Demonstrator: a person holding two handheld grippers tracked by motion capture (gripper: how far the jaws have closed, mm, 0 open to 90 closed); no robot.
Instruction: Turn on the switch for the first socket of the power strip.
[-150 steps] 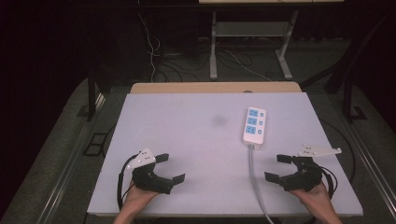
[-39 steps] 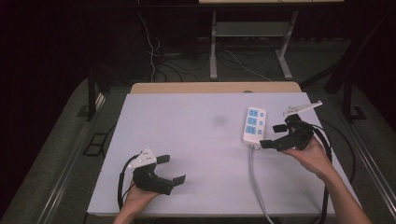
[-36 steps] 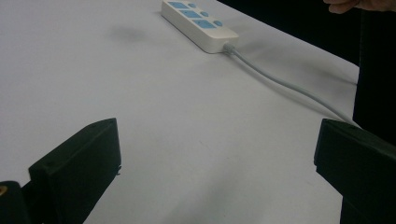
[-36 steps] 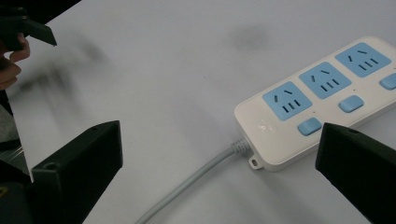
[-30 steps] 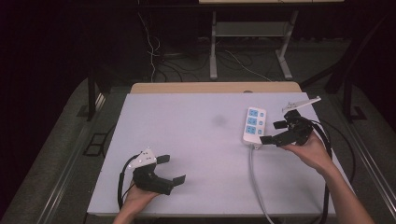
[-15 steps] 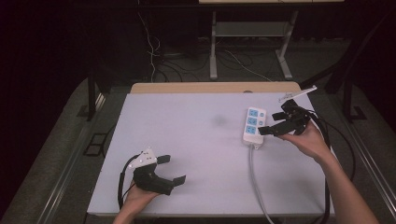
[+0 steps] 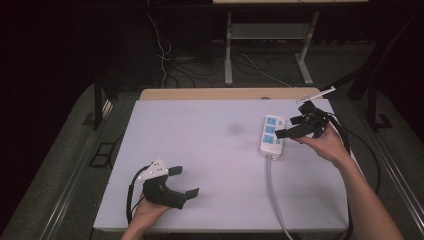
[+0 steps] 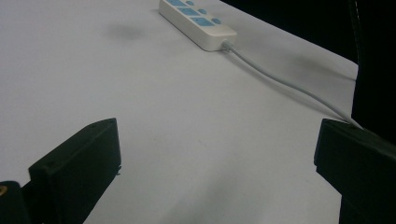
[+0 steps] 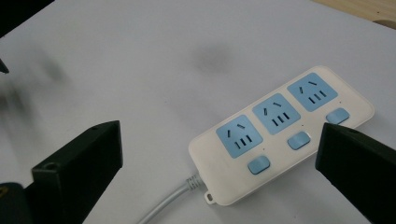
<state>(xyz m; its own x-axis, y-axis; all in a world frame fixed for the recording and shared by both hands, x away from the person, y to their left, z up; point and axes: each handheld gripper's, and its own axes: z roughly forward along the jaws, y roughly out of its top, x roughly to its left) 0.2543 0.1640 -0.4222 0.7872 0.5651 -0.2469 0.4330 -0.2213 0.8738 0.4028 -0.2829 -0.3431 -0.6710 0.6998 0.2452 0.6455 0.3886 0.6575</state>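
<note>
Grippers both gaping wide, gripping nothing: right gripper [image 7: 290, 127] is hovering just beside power strip [image 7: 271, 134], left gripper [image 7: 182, 181] is resting near table [image 7: 200, 135] front edge.

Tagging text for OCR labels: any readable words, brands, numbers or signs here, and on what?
None readable.
Power strip: three blue socket faces and three blue switches, no print or brand legible.
Table: plain white, with a dark smudge but no marking.
Left gripper and right gripper: black fingers, no labels visible.

each black hand-held gripper [image 7: 179, 182] carries blocky jaws, a grey triangular plate, black cable.
</note>
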